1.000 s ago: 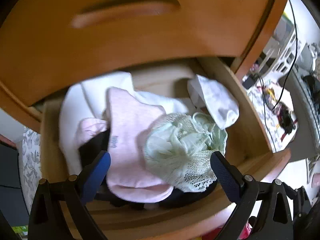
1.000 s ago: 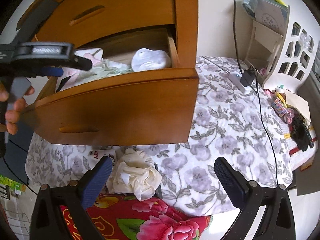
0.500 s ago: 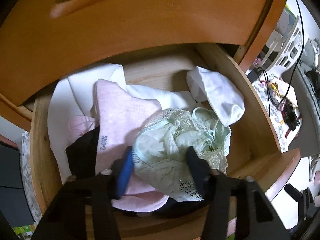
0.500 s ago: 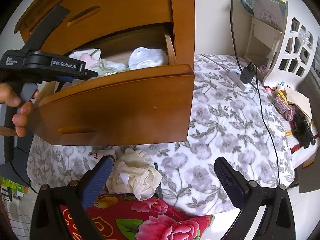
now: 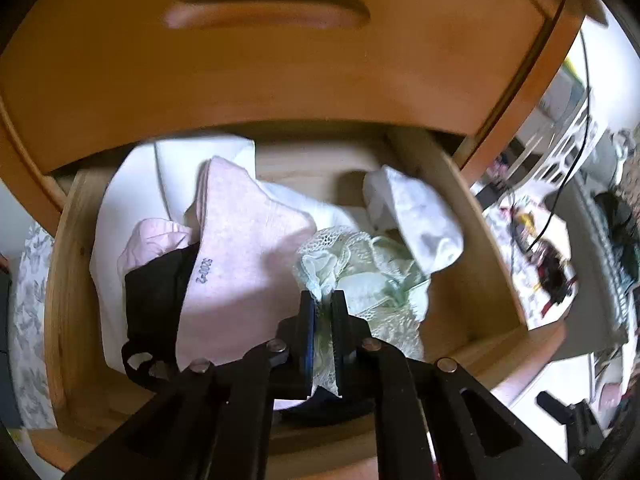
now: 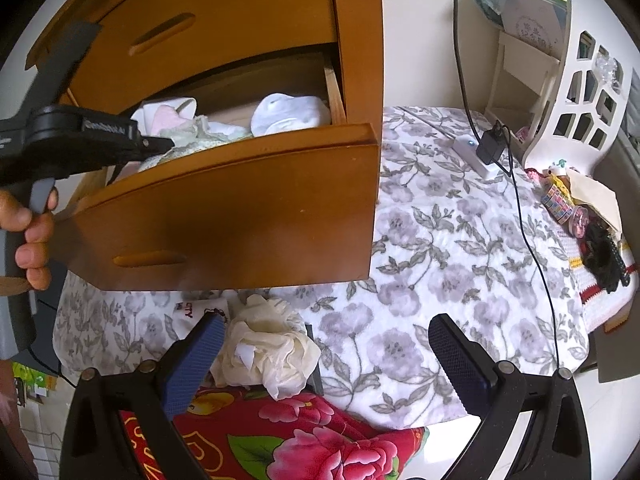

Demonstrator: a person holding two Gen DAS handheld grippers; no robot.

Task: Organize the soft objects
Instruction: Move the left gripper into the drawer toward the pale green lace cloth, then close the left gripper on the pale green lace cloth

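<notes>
An open wooden drawer (image 5: 484,264) holds a heap of soft clothes: a pale green lace garment (image 5: 368,276), a pink garment (image 5: 248,256), a black one (image 5: 156,296) and white ones (image 5: 416,216). My left gripper (image 5: 323,300) is shut on a fold of the green lace garment inside the drawer. In the right wrist view the left gripper (image 6: 164,145) reaches over the drawer front (image 6: 240,216). My right gripper (image 6: 324,344) is open and empty, apart from the drawer, above a crumpled cream cloth (image 6: 268,348) on the floral bedspread (image 6: 440,248).
A closed drawer front (image 5: 264,48) overhangs the open one. A red floral cloth (image 6: 304,440) lies below the cream cloth. A black cable and charger (image 6: 492,148) cross the bedspread. A white cut-out rack (image 6: 576,92) and small clutter (image 6: 592,232) stand at the right.
My left gripper went from wide open to shut on the green lace garment. The garment's fold is now bunched between the fingers. My right gripper held its place.
</notes>
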